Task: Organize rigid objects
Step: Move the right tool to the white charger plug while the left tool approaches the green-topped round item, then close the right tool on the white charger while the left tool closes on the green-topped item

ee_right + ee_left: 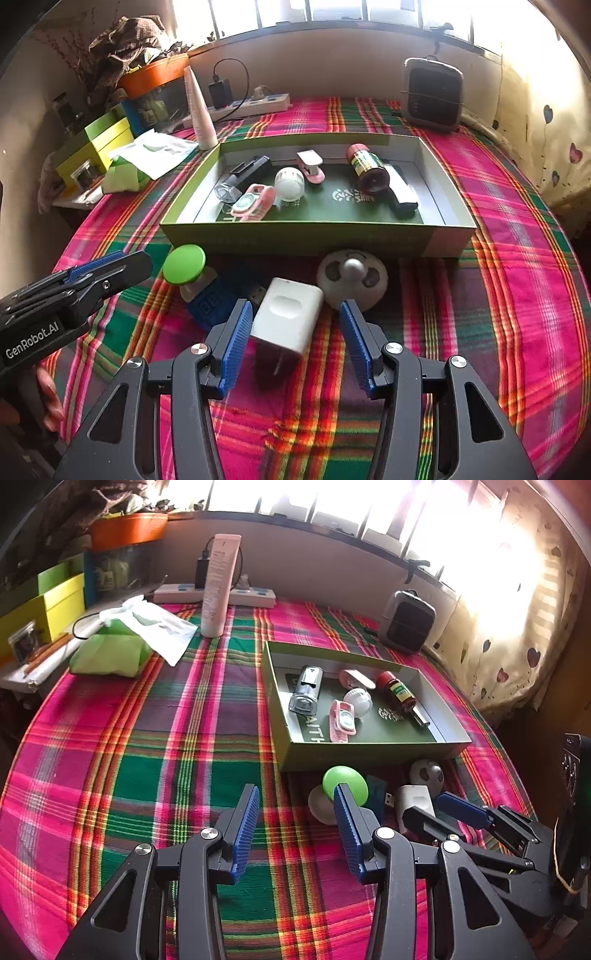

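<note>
Right claw [294, 304]: stands partly open, grips nothing. Between its pads, on the plaid cloth [480, 314] of the bench: white charger block [286, 319], tipped on an edge, close against the left pad, clear of the right one. Just beyond the right fingertip: round white disc [352, 280] with a grey knob in the middle. Beyond the left fingertip: blue USB stick [210, 302], partly under a green-capped piece [184, 264].

Left claw [295, 790]: stands open too, empty, only cloth between the pads. Hangs to the left of the right claw, fingers aimed at the same cluster. Right behind its right fingertip: the green cap; whether touching it, cannot tell.

Farther ahead of both claws, just past the loose items: shallow green box [317, 236], long side toward the claws. Inside, left to right as seen from the right claw: black clear-ended tool [243, 177], pink flat case [253, 203], white ribbed ball [290, 182], pink stapler [312, 166], red-capped bottle [365, 164] lying on its side, dark oblong gadget [400, 188].

Beyond the box, far right: small grey heater [432, 94]. Far left: pale pink tube [201, 110] upright, white power strip [258, 101] behind it by the wall, green tissue pack [125, 173] off to the left.
</note>
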`<control>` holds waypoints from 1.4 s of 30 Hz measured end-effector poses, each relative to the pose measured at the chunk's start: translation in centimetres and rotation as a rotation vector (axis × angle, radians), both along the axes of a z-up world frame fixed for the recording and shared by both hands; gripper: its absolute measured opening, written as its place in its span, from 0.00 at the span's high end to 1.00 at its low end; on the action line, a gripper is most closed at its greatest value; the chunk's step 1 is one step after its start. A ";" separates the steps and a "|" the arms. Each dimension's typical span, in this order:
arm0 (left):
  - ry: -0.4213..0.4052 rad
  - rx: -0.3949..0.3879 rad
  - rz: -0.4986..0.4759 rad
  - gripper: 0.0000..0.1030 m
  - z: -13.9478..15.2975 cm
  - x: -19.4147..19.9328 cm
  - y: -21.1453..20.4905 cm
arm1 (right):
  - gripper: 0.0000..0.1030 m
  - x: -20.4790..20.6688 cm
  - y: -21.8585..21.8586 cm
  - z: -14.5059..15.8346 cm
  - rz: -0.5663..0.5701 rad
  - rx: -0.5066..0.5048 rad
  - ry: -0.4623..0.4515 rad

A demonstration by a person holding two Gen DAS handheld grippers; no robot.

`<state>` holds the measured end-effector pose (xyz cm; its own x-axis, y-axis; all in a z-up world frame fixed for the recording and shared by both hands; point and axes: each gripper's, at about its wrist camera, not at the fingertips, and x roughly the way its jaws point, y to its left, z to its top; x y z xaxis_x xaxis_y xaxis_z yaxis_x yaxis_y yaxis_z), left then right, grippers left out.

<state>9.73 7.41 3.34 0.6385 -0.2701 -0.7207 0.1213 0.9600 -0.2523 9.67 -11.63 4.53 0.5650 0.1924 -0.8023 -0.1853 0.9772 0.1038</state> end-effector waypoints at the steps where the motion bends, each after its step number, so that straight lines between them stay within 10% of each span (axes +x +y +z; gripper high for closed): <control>1: 0.001 -0.001 -0.004 0.60 0.0 0.0 -0.1 | 0.51 -0.1 0.1 -0.1 0.002 -0.007 0.003; 42: 0.039 0.069 -0.049 0.56 -0.9 2.0 -3.7 | 0.66 -1.4 -2.9 -0.4 0.017 0.005 -0.023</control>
<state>11.78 3.70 2.44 0.5965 -0.2490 -0.7630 0.1601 0.9685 -0.1909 8.26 -14.56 4.17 0.5799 0.2058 -0.7882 -0.2045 0.9734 0.1037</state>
